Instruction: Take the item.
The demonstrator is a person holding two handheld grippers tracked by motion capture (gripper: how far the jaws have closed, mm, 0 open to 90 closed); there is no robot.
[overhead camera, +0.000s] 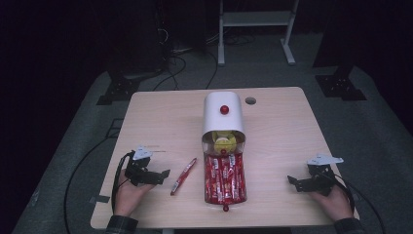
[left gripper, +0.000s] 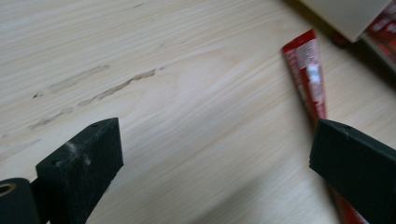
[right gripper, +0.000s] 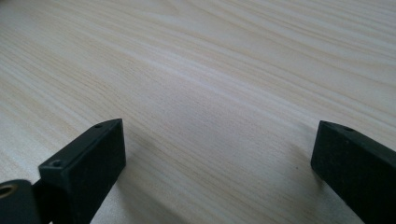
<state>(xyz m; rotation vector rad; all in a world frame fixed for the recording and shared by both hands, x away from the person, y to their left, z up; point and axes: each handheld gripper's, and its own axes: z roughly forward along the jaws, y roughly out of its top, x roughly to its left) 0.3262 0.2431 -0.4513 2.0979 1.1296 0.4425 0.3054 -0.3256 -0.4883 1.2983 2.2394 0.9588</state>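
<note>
Left tool (overhead camera: 163, 175) blocky black jaws apart; glossy red stick packet (overhead camera: 183, 176) flat on woodgrain.

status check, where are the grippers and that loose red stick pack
Left gripper open, nothing between jaws, just left of red stick pack lying flat on table. Right gripper open over bare wood. Nothing in the way.

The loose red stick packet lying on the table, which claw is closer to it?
Left. The left claw sits just beside the red stick packet, open; the right claw rests far across, beyond the tray.
</note>
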